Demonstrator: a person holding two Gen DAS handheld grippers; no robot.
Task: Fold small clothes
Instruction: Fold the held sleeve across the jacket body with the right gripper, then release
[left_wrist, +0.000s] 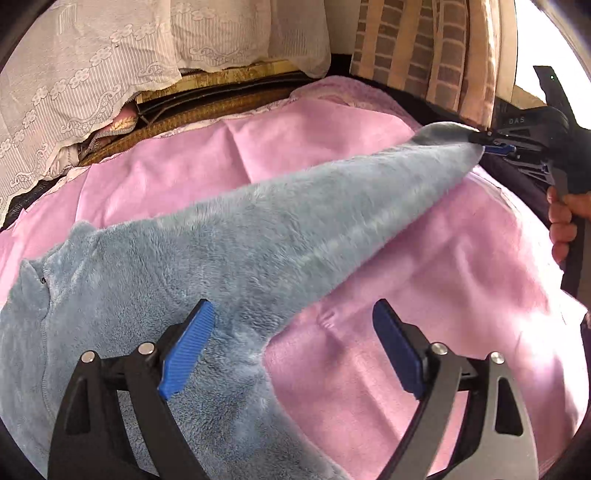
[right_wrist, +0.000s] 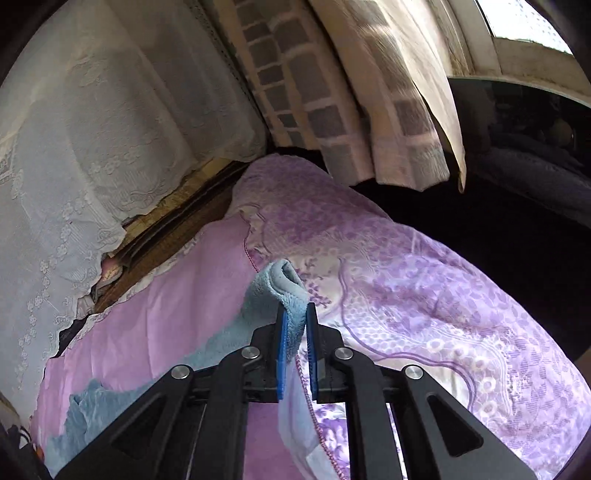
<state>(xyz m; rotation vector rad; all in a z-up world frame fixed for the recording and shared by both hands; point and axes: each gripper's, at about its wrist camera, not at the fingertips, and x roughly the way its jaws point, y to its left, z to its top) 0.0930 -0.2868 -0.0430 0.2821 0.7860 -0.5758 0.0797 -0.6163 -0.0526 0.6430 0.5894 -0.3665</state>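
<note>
Broadly, a pink blanket (left_wrist: 424, 266) covers the whole surface ahead of and beneath both grippers; in the right wrist view its patterned purple underside (right_wrist: 424, 295) is turned up ahead and to the right of the right gripper's fingers. Beyond the blanket's far edge hangs a white lace cloth (left_wrist: 74, 85), well ahead and to the left of the left gripper, and a checked brown-and-cream curtain (left_wrist: 424, 48) hangs ahead and to the right.

On the blanket lies the blue-grey fleece garment (left_wrist: 229, 243). Its bulk spreads under and to the left of the left gripper's left finger, and one long sleeve-like part is stretched taut, rising diagonally ahead and to the right, lifted off the blanket toward its tip.

The left gripper (left_wrist: 295, 347) hovers over the garment's near edge with its blue-padded fingers spread wide apart, nothing between them; the left pad (left_wrist: 190, 347) is over fleece, the right pad over bare pink blanket.

The right gripper (right_wrist: 296, 350) is clamped on the tip of that stretched part, the fleece edge pinched between its two blue pads with a rolled fold of fabric poking out just ahead of the fingertips. In the left wrist view this gripper sits far ahead and to the right, with the person's right hand (left_wrist: 563, 225) on its handle.
</note>
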